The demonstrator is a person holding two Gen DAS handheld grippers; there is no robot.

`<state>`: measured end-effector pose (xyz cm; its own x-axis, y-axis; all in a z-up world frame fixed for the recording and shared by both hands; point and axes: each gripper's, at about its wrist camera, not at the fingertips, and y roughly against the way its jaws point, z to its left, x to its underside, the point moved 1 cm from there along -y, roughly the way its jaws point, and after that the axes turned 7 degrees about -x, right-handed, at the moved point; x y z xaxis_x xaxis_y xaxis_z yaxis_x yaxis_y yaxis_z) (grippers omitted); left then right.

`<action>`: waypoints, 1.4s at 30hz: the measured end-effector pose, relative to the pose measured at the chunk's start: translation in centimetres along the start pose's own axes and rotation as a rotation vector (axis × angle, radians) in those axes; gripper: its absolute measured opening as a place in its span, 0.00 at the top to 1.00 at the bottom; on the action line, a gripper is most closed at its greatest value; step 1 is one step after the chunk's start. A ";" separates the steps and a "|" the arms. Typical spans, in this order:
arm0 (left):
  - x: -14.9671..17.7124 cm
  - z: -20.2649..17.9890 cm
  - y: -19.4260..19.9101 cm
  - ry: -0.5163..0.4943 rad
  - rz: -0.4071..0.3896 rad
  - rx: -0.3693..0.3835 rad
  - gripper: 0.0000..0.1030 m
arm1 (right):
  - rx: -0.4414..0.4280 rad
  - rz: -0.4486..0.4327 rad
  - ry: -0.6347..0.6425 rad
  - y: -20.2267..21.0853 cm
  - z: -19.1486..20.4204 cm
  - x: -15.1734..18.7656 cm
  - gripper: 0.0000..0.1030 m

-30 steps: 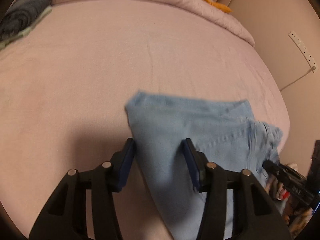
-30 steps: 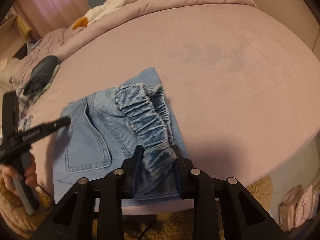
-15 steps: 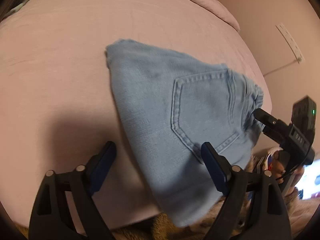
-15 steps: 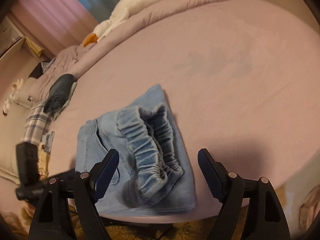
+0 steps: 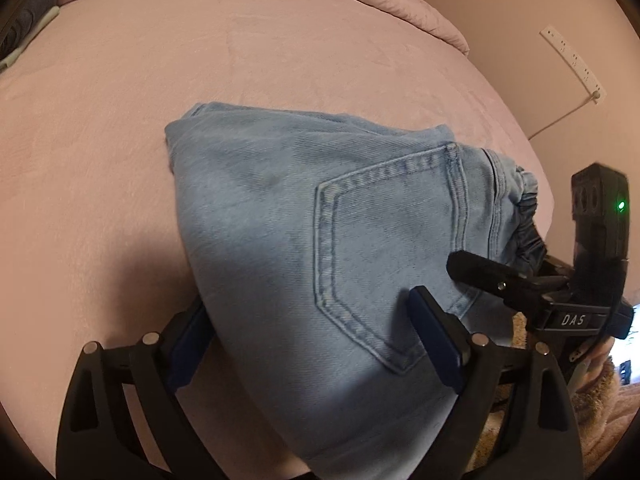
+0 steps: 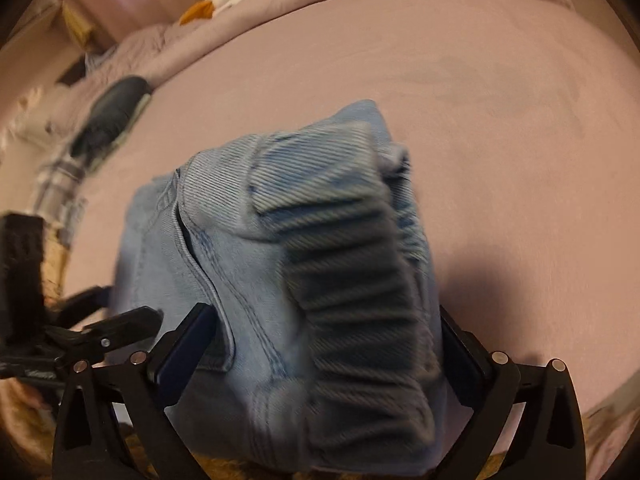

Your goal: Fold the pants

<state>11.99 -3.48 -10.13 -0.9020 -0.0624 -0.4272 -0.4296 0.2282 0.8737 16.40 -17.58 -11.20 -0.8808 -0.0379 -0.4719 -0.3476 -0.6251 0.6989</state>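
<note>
A: Fingers first. Our left gripper [image 5: 308, 332] stands wide, the folded pants [image 5: 340, 240] between its pads but unpressed. Right gripper [image 6: 324, 352] is opening, astride the elastic waistband [image 6: 360, 300], nothing pinched.

B: And the pants?

A: A compact denim bundle at the near edge of the pink bed [image 5: 200, 60], back pocket [image 5: 384, 248] up.

B: Step, we judge: release after the last fold. Next calls for lifting clear without snagging the cloth, perhaps patting it flat.
</note>
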 end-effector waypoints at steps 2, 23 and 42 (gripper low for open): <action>-0.1 -0.3 0.0 0.005 -0.011 -0.020 0.23 | -0.003 -0.011 -0.011 0.0 0.1 -0.1 0.01; -1.0 -0.1 8.2 0.108 -0.140 0.024 0.69 | 0.025 -0.052 0.019 3.7 5.6 1.9 0.53; -6.3 6.4 10.5 0.154 -0.280 -0.073 0.69 | 0.029 -0.158 0.170 3.1 11.9 -5.5 0.53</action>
<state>13.47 5.51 0.22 -0.7416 -0.2600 -0.6184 -0.6592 0.1113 0.7437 16.35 -10.00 -0.03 -0.7488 -0.0730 -0.6587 -0.4882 -0.6114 0.6227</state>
